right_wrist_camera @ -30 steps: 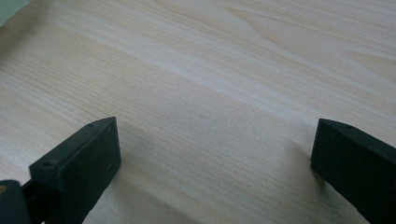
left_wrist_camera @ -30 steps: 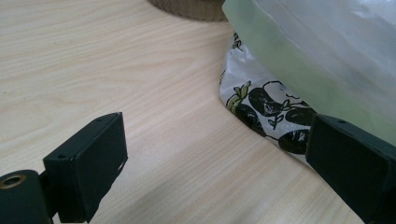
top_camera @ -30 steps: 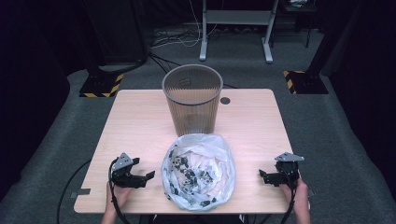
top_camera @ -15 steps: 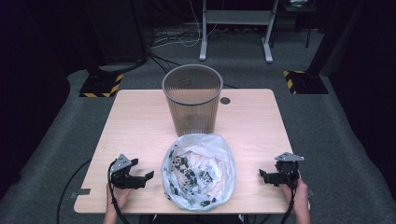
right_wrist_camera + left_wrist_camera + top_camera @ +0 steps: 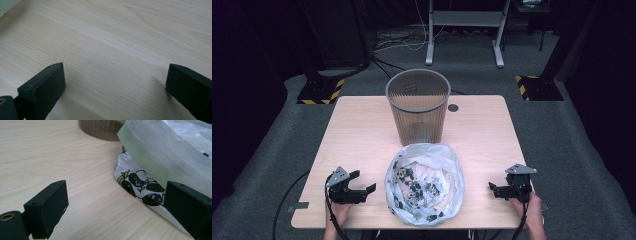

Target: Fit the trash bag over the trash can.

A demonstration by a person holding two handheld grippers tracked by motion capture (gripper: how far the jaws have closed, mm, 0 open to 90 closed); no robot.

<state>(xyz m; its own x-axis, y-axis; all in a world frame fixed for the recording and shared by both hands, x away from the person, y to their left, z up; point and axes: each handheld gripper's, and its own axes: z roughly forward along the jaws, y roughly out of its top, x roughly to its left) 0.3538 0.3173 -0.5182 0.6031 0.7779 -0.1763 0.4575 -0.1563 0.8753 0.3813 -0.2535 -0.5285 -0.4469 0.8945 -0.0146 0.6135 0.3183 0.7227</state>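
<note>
A crumpled clear plastic bag [image 5: 424,182] printed with dark leaves lies near the table's front edge, in the middle. Behind it stands a round grey ribbed wastebasket [image 5: 417,107], upright. My left gripper [image 5: 364,181] rests open on the table just left of the bag, jaws pointing toward it. In the left gripper view the left gripper [image 5: 115,187] is spread wide, its right jaw beside the bag [image 5: 160,152], and the basket's base [image 5: 102,128] shows beyond. My right gripper [image 5: 493,190] sits open to the right of the bag, apart from it. The right gripper [image 5: 115,67] has bare wood between its jaws.
The light wooden table [image 5: 362,130] has a round cable hole [image 5: 453,107] at the back right. Black stands with striped bases [image 5: 319,92] and a metal frame [image 5: 464,22] stand on the grey carpet behind. A corner of the bag [image 5: 6,5] shows at the upper left.
</note>
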